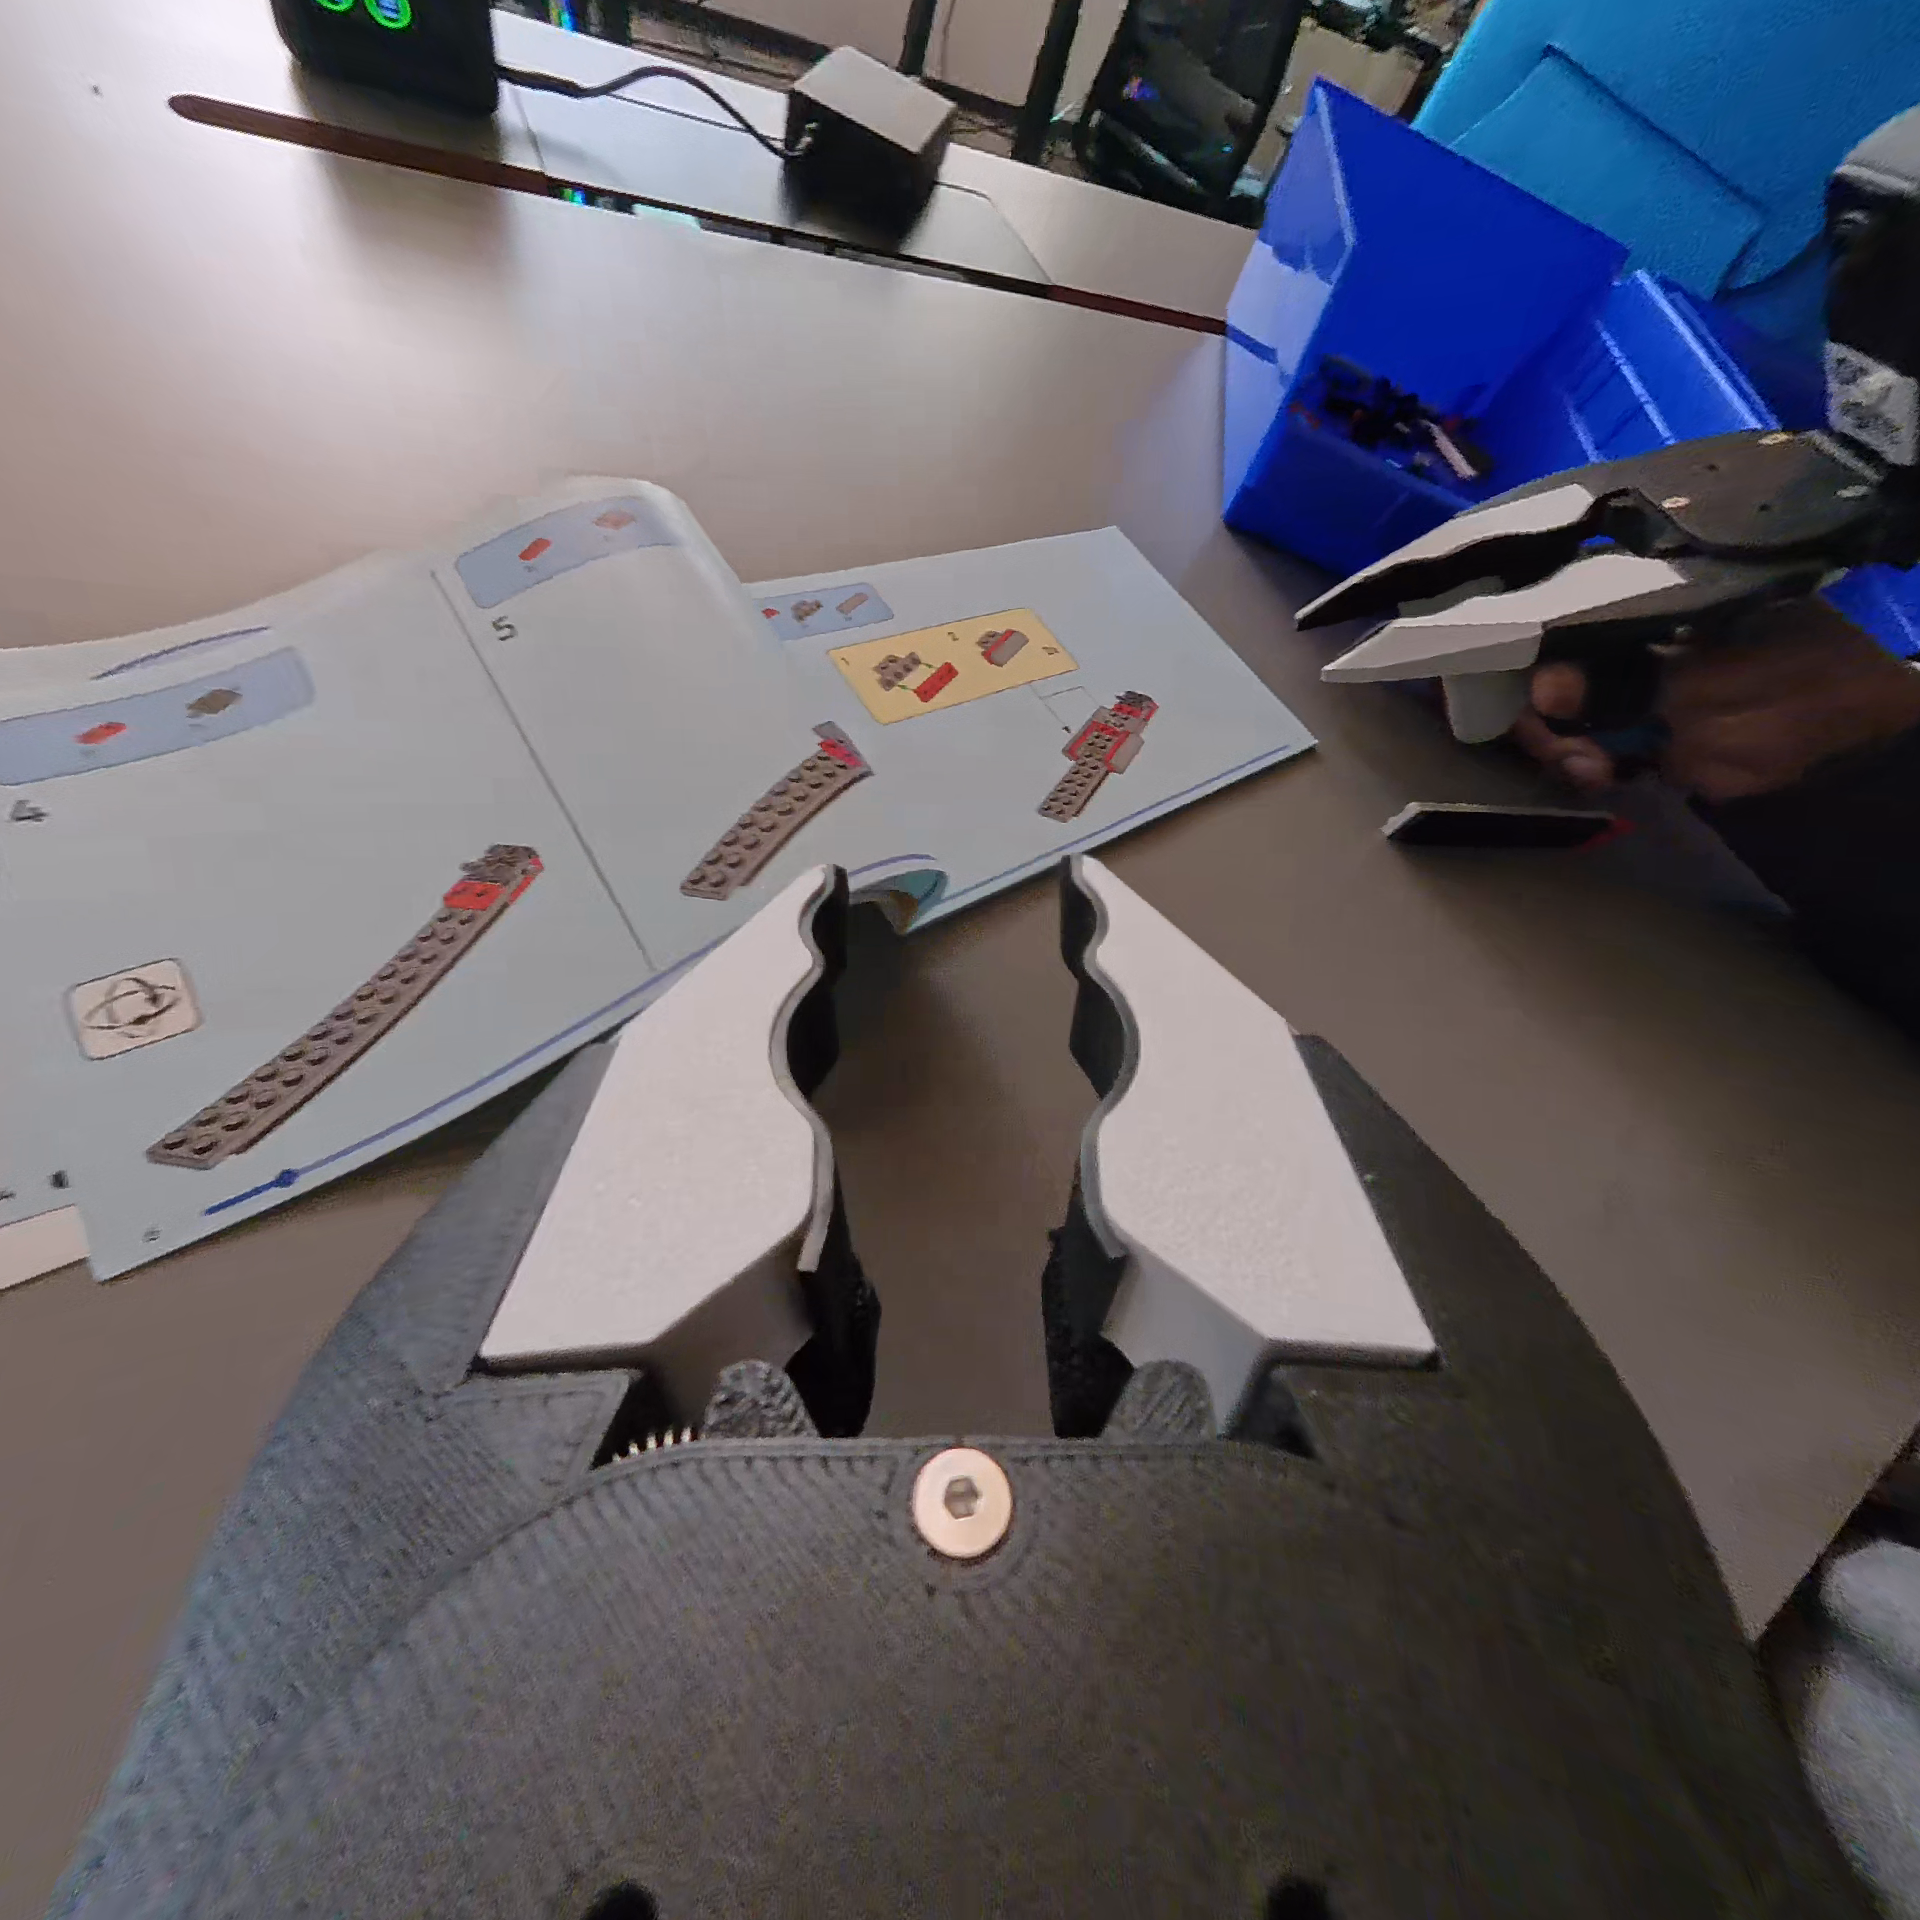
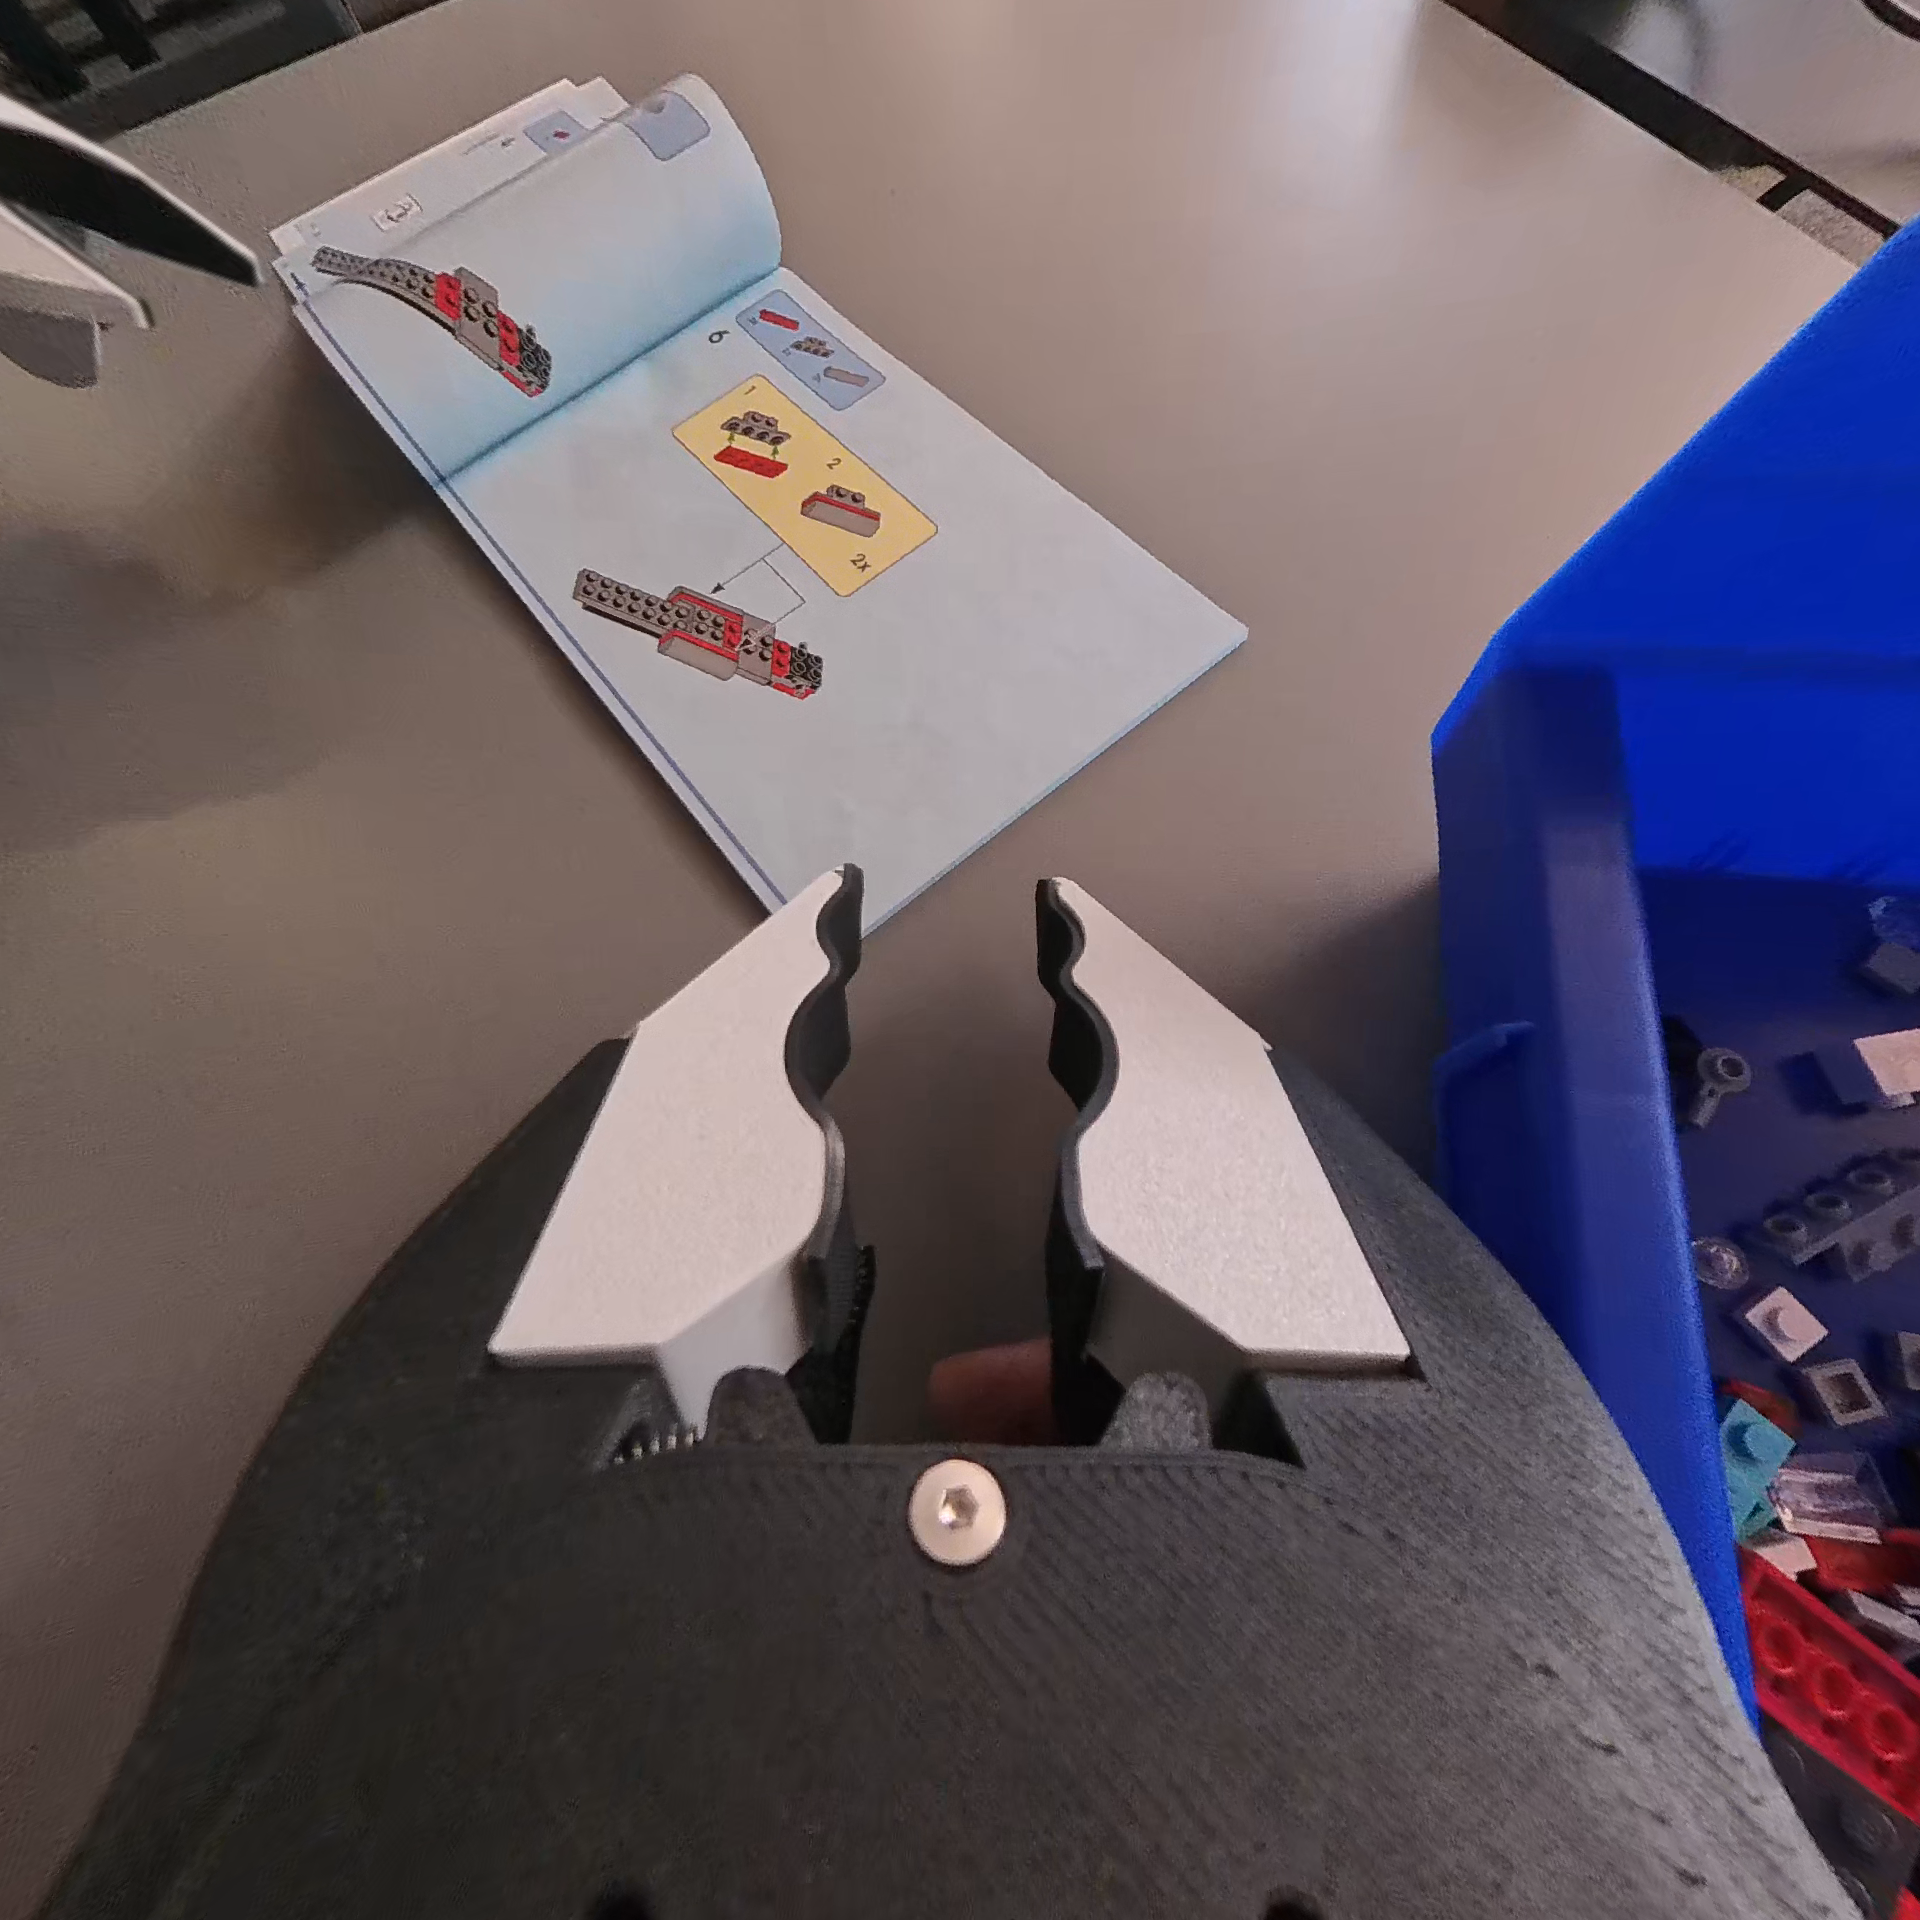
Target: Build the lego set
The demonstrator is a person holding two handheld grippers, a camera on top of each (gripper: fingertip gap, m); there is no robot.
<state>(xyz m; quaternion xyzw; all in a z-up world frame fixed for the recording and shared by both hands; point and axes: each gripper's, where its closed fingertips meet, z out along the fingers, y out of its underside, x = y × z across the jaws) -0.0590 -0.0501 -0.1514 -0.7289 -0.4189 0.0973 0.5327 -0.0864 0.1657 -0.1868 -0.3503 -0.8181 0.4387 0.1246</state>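
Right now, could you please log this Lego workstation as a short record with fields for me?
Surface: grey-brown table
Instruction booklet: lying open on the table, left pages curling up
Blue bin: to the right of the booklet, holding loose Lego pieces
Flat black piece: on the table near the right gripper, outside the bin
Left gripper: open, empty, tips at the booklet's near edge
Right gripper: open, empty, beside the bin
Build progress: no assembled model in view
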